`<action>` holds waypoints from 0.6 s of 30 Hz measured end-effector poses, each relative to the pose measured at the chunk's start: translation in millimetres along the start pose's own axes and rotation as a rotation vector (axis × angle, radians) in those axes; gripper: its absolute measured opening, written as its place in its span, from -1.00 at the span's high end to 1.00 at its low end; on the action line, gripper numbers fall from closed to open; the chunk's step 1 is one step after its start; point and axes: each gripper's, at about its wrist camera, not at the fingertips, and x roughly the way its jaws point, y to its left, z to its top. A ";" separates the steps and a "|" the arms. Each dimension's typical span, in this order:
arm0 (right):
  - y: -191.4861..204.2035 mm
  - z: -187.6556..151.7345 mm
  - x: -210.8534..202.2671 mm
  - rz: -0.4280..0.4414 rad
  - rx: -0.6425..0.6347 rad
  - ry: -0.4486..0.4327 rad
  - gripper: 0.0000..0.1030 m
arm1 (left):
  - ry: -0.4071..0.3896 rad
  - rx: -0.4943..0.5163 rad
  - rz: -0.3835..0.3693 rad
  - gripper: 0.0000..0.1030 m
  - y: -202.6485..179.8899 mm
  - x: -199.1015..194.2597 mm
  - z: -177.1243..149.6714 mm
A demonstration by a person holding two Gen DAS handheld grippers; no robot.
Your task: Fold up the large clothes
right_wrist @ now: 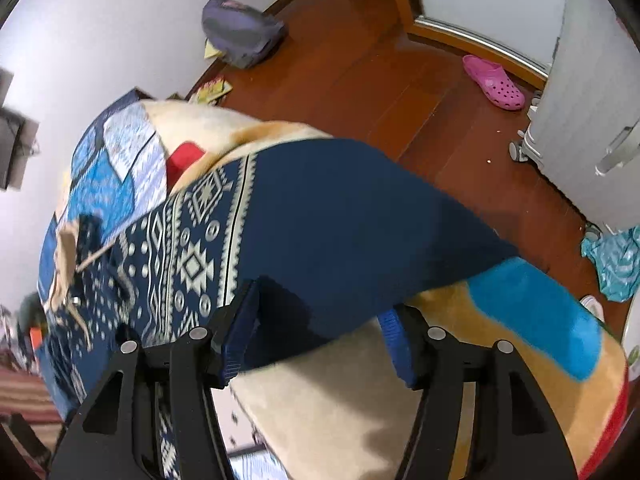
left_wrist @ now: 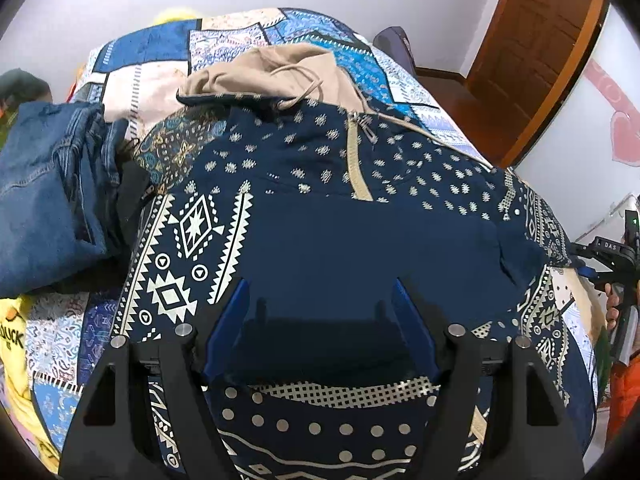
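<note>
A navy hoodie with white geometric print, a beige hood and a beige zipper lies spread across the bed. My left gripper hovers just over its plain navy middle, blue pads wide apart and open, nothing between them. In the right wrist view the hoodie's plain navy side reaches the bed's edge over a beige blanket. My right gripper is open at that edge. The fabric's border lies between its blue pads and covers the tip of the right one.
Folded blue jeans sit left of the hoodie on the patchwork quilt; a yellow garment lies lower left. A person's hand shows at the right. On the wooden floor: a pink clog, grey bag, teal cloth.
</note>
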 end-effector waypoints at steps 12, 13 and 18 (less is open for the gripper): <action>28.7 13.8 0.1 -0.067 -0.099 -0.119 0.81 | 0.003 -0.016 0.008 -0.40 7.3 3.2 -5.9; 33.0 13.7 -3.0 -0.075 -0.118 -0.136 0.82 | 0.000 -0.017 0.009 -0.40 8.0 1.5 -6.1; 66.3 10.7 -33.0 -0.070 -0.235 -0.240 0.86 | -0.031 -0.018 0.019 -0.40 14.3 -13.5 -7.4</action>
